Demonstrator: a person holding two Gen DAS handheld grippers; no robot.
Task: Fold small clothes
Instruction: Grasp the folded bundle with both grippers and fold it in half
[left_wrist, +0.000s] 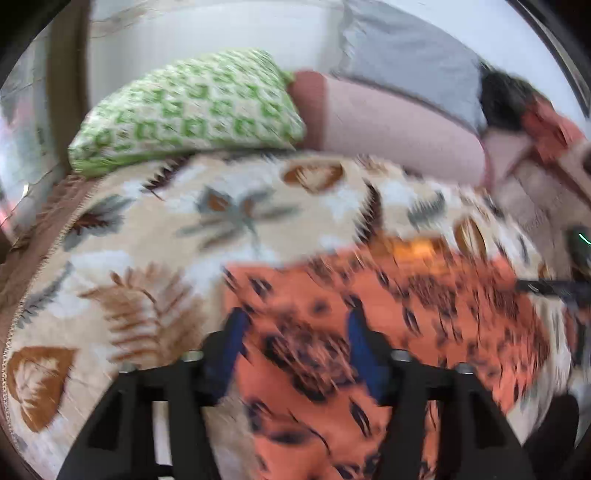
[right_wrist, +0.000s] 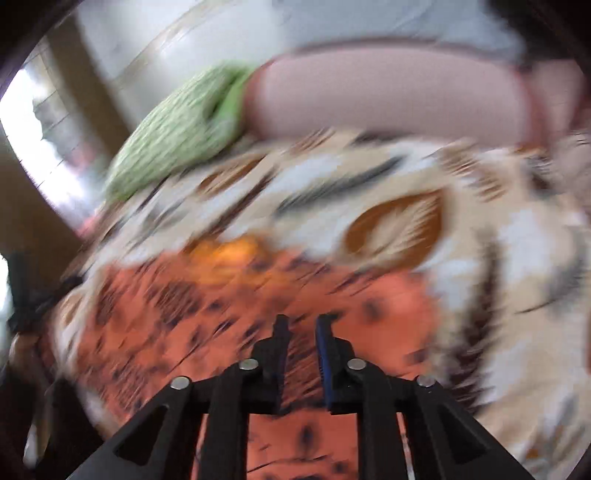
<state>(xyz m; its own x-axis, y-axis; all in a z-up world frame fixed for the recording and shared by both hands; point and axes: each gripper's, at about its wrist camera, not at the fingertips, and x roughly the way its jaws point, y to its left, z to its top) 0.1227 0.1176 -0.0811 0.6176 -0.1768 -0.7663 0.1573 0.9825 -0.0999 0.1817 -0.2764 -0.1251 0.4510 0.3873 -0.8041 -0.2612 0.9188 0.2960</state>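
1. Both views motion-blurred; fine detail is unreliable.
2. Task item: orange garment (left_wrist: 388, 295) with dark speckled print, lying spread on a leaf-patterned blanket (left_wrist: 166, 240) that covers a bed. In the right wrist view the same garment (right_wrist: 221, 295) fills the lower centre.
3. Left tool (left_wrist: 295, 325): blue-padded fingers stand well apart over the garment. Nothing is pinched between them; the cloth shows in the gap below.
4. Right tool (right_wrist: 301, 323): fingers close together with a narrow gap. The garment's print shows through the gap; no fold of cloth appears gripped, though blur limits certainty.
5. The right tool also appears at the right edge of the left wrist view, as a dark shape over the garment's far side.
6. Behind the blanket: green-and-white patterned pillow (left_wrist: 192, 110) at left, pink pillow (left_wrist: 399, 125) beside it and touching, grey cloth (left_wrist: 413, 59) above the pink one.
7. Far right of the left wrist view: dark and reddish items, too blurred to identify.
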